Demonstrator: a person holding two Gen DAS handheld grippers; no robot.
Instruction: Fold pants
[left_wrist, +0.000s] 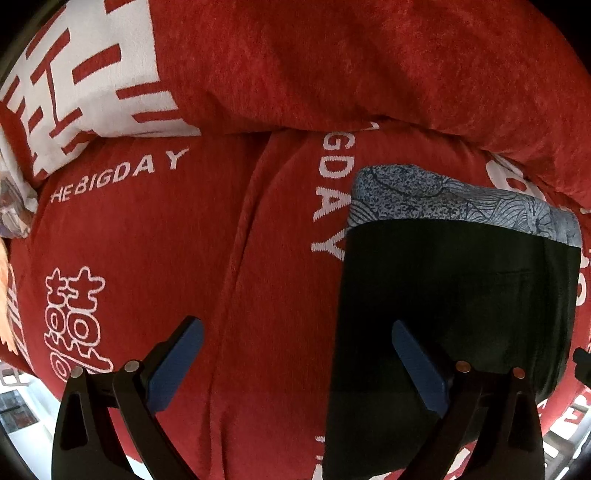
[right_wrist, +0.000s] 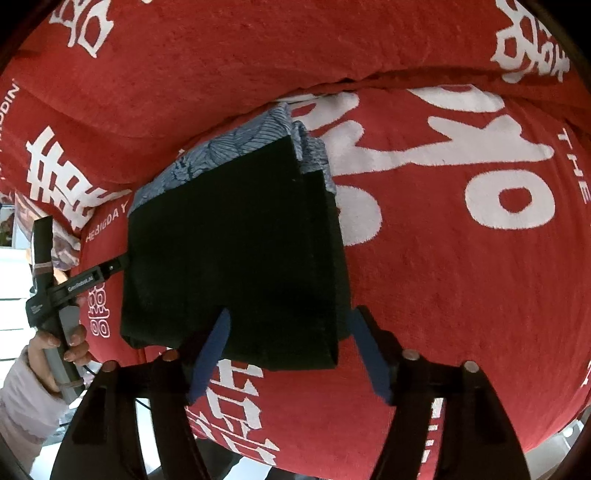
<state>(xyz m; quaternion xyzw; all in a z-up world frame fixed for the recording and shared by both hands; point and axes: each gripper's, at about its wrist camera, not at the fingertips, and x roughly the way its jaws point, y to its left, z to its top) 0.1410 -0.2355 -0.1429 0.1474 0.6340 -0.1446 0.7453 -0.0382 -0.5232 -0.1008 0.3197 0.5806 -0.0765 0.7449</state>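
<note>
Pants (right_wrist: 232, 251) folded on the red blanket (right_wrist: 443, 277), just ahead of my right gripper (right_wrist: 288, 325), jaws wide and empty, my left gripper (left_wrist: 295, 332) likewise spread, pants at its right finger.

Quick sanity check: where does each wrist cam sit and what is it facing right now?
Left wrist: on the left hand-held gripper, open, looking down at the red blanket, folded black pants on the right.
Right wrist: on the right hand-held gripper, open, facing the pants; the person's left hand and its gripper show at left.
Shared: pants, patterned blue cloth, blanket.
</note>
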